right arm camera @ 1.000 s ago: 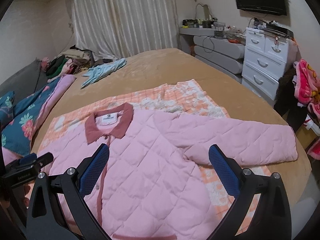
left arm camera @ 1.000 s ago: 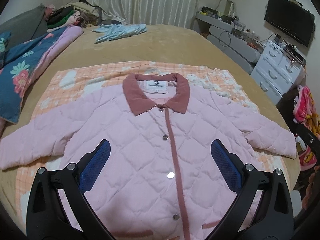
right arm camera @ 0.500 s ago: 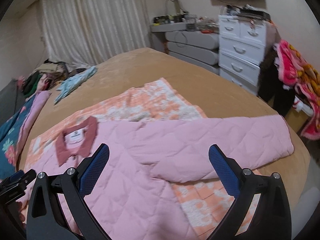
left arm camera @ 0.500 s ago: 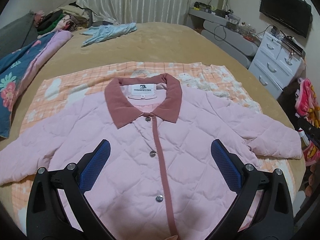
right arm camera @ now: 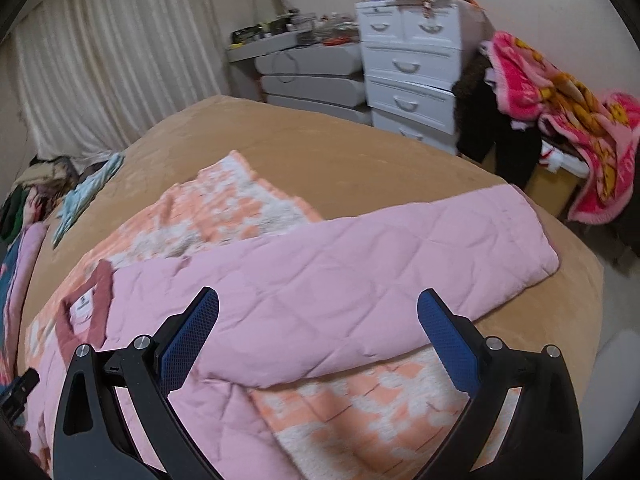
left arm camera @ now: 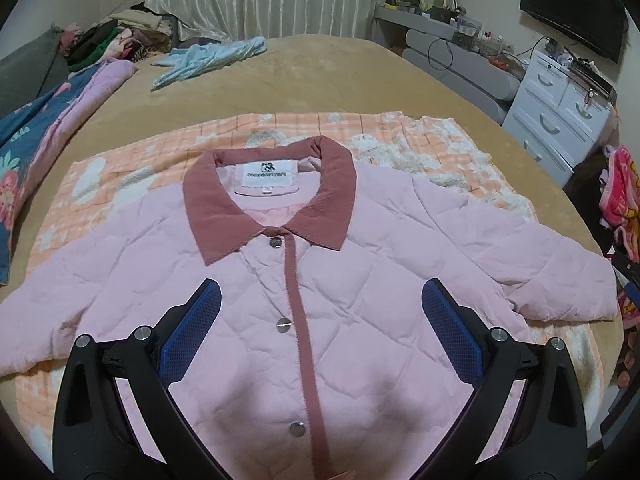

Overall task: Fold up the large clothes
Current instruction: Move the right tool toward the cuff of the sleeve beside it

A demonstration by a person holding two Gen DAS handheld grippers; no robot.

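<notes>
Lying flat and face up on an orange-and-white checked blanket over the tan bed, the pink quilted jacket is buttoned, its dusty-rose collar toward the far side and both sleeves spread outward. The left gripper hovers above the chest with its jaws wide apart, holding nothing; the right gripper hangs equally agape over the right sleeve, near its middle. The padding looks soft, puffy and light, likely springy when creased, so a firm pinch at the sleeve's cuff end, then the shoulder seam, seems the best hold.
</notes>
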